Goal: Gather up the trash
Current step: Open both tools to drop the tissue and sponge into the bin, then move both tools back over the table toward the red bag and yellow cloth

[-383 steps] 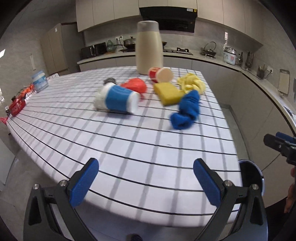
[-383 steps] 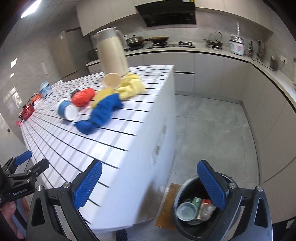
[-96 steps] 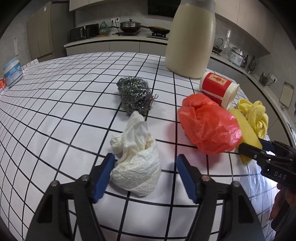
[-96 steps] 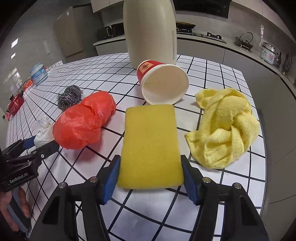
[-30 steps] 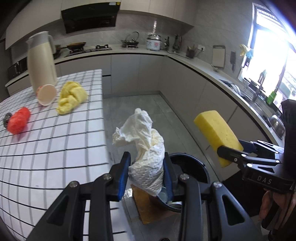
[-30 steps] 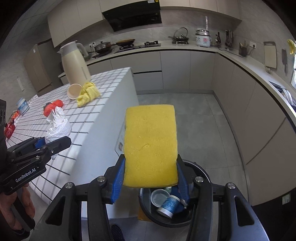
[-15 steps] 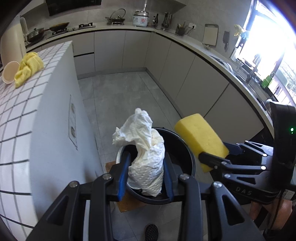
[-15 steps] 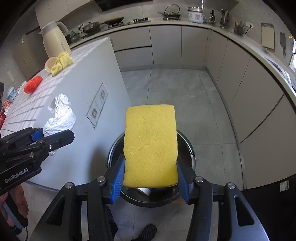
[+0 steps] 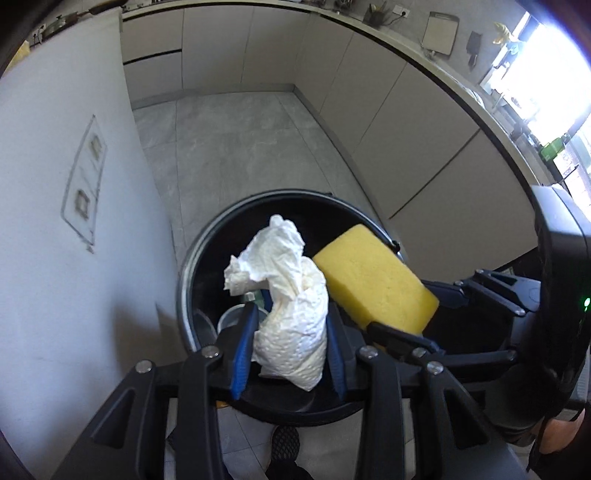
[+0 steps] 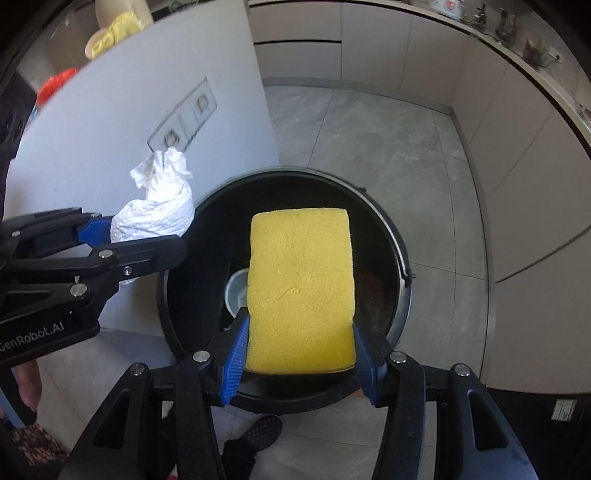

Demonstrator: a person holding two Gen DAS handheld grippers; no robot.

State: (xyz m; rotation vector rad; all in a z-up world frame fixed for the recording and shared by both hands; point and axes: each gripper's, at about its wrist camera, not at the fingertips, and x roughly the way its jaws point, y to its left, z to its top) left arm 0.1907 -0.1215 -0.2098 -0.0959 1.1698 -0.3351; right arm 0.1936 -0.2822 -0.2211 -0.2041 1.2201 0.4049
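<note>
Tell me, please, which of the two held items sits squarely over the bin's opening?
The yellow sponge in the right gripper; the white paper wad hangs beside the bin rim.

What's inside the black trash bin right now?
Inside the black trash bin, a clear plastic cup shows on the bottom. The yellow sponge and crumpled paper towel held above hide most of the rest.

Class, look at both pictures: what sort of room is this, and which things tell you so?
Most likely a home kitchen: base cabinets under a long countertop, a cutting board against the wall, a trash bin on the tiled floor.
</note>
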